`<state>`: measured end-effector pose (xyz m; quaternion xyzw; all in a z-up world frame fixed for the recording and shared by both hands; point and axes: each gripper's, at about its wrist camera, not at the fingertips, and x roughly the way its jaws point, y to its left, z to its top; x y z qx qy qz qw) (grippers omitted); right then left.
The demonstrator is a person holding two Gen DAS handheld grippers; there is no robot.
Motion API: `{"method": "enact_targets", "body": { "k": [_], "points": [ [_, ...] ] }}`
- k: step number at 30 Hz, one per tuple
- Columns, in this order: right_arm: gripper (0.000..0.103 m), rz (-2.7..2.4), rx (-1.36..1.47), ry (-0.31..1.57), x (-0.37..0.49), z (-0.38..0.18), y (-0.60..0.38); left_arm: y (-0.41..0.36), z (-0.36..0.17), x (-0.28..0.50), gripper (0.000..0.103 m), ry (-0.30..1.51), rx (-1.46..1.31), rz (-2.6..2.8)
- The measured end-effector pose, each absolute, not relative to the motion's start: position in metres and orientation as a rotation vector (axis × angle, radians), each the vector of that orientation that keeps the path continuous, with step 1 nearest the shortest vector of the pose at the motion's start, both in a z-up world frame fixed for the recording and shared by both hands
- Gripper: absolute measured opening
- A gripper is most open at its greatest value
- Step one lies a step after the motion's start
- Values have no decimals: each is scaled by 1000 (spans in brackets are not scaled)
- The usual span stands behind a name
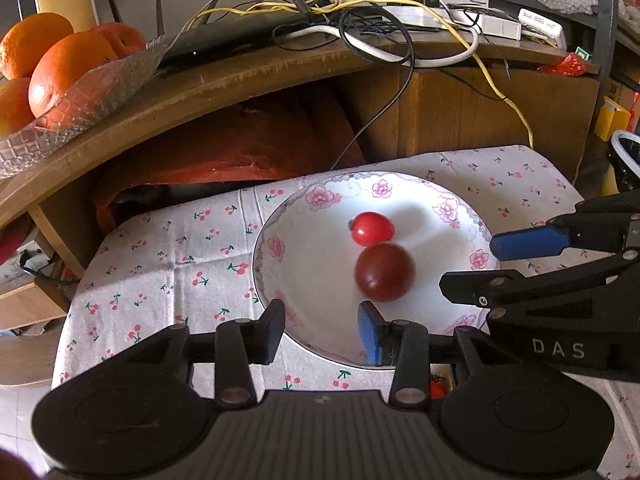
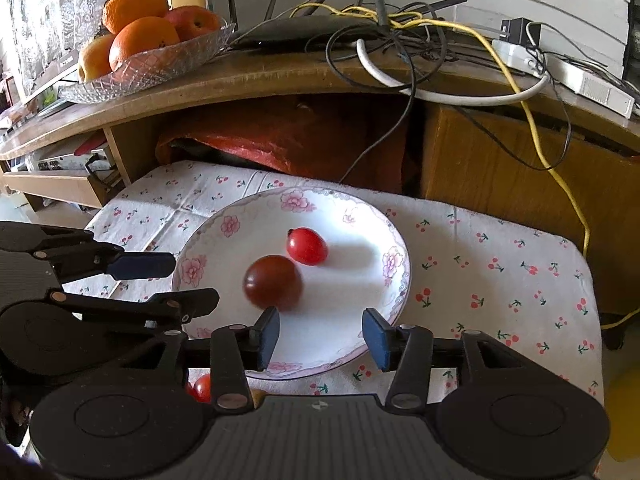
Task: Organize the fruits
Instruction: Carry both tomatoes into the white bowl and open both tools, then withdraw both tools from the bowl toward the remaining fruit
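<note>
We see a curved wooden shelf (image 2: 280, 76) spanning the background, strewn with tangled cables (image 2: 404, 40), a yellow wire (image 2: 536, 128) and a white power strip (image 2: 580, 80). Beneath it sits a wooden cabinet (image 2: 500, 168) and something draped in red cloth (image 2: 288, 140). Lace curtains (image 2: 52, 12) hang at far left, daylight coming through.

The floral plate (image 1: 276, 248) on the cherry-print cloth (image 1: 160, 264) is viewed close from above by both wrist cameras, facing the wooden shelf (image 1: 224, 80); each view, left and right, is crossed by the opposite gripper at its edge.
</note>
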<state>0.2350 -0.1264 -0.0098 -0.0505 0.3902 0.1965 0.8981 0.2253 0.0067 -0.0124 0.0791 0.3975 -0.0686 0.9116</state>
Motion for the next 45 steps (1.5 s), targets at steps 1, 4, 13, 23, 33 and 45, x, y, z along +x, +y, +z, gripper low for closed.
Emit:
{"method": "enact_targets", "body": {
  "k": [1, 4, 13, 23, 33, 45],
  "points": [
    [45, 407, -105, 806, 235, -9, -127, 7, -12, 225, 48, 816, 164, -142],
    [45, 411, -104, 805, 232, -8, -127, 7, -10, 223, 49, 811, 164, -143],
    [45, 432, -111, 803, 220, -4, -129, 8, -6, 213, 50, 806, 161, -159],
    [46, 460, -121, 820, 201, -3, -135, 9, -1, 193, 51, 814, 145, -196],
    [46, 514, -158, 870, 178, -14, -140, 15, -1, 160, 51, 843, 130, -237],
    [46, 541, -193, 896, 172, -24, -138, 10, -15, 126, 51, 884, 164, -284]
  ]
}}
